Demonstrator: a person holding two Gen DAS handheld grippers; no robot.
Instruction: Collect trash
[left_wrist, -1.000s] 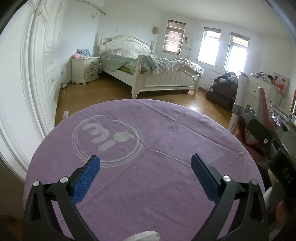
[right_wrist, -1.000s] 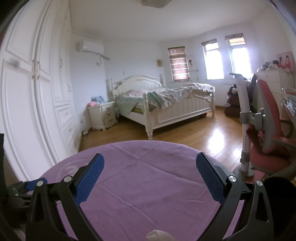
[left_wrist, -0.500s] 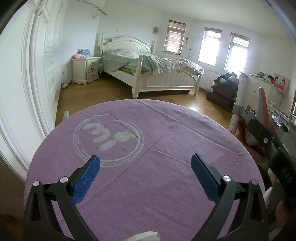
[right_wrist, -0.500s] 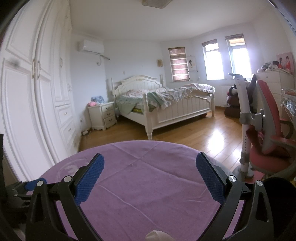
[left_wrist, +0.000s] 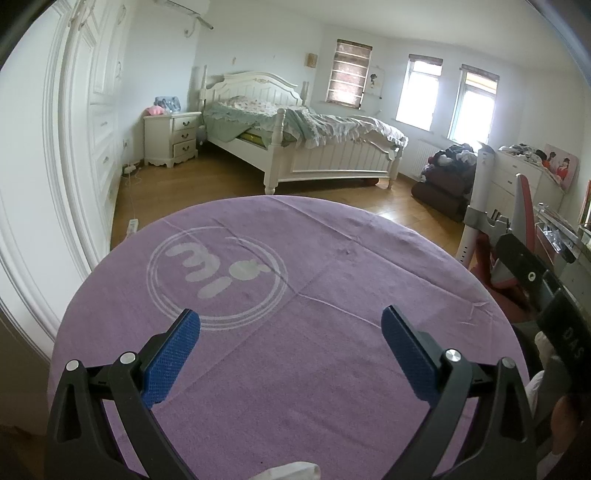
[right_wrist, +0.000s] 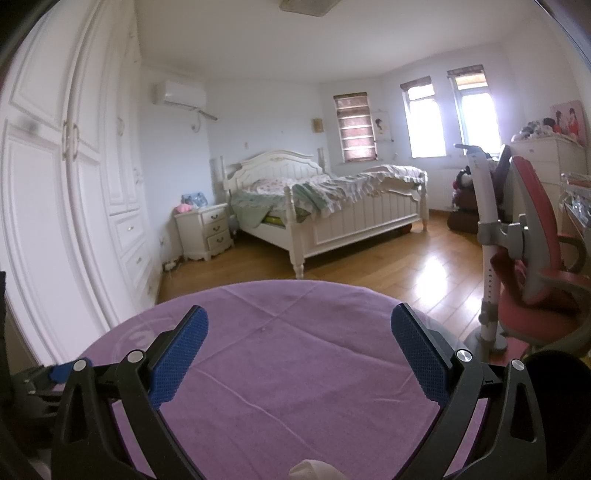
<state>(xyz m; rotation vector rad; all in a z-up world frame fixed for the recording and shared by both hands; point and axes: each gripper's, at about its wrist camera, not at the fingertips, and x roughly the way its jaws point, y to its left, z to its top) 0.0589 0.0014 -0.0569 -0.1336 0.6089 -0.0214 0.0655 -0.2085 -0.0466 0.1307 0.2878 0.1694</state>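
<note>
We see each hand-held gripper, left (left_wrist: 290, 330) and right (right_wrist: 299, 328), as black angular arms with silver screws and blue textured pads (left_wrist: 170, 360).

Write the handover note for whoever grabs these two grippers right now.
Left gripper: open, empty, above the purple tablecloth.
Right gripper: open, empty, above the same cloth, to the right of the left one.
Trash: the only candidate is a white crumpled bit at the near edge, seen also from the right wrist; what it is cannot be told.
Done: nothing held.
Left: pick up that white bit; no bin in view.
</note>
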